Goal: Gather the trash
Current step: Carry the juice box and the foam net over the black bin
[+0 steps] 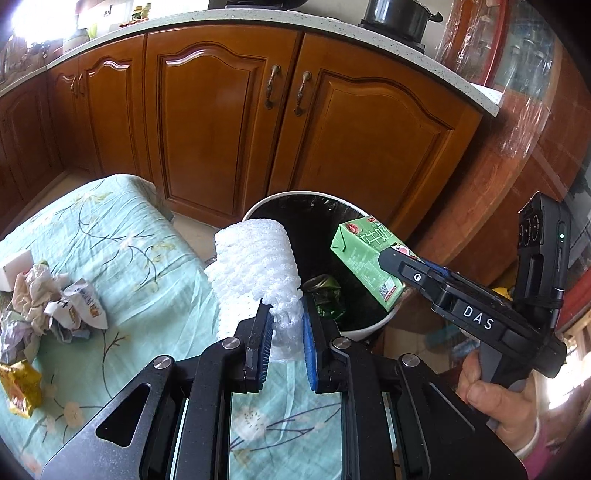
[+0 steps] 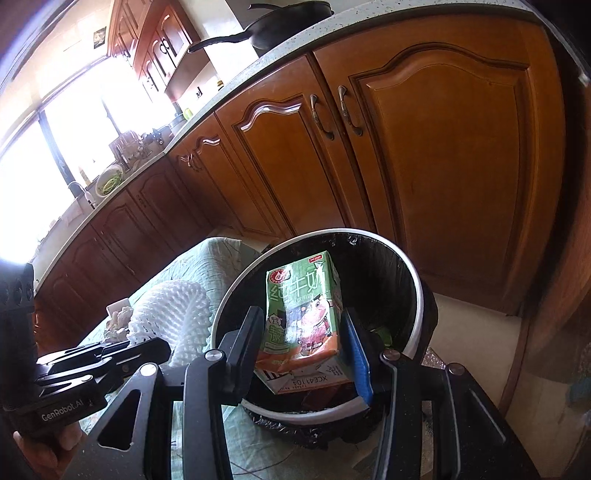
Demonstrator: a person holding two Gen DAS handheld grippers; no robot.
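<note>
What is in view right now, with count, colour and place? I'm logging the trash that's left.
foam net: one, white, pinched in the left tool, beside the bin
milk carton: one, green, clamped in the right tool, over the bin
bin: one, white rim, black liner, on the floor by the cabinets
crushed can: one, green, inside the bin
crumpled wrappers: a pile, mixed pale, on the tablecloth's left
gold packet: one, at the cloth's left edge
tablecloth: one, pale green, floral
cabinets: wooden, brown, behind
pot: one, black, on the counter
left tool: black, blue pads
right tool: black, blue pads
hand: one, gripping the right tool's handle
</note>
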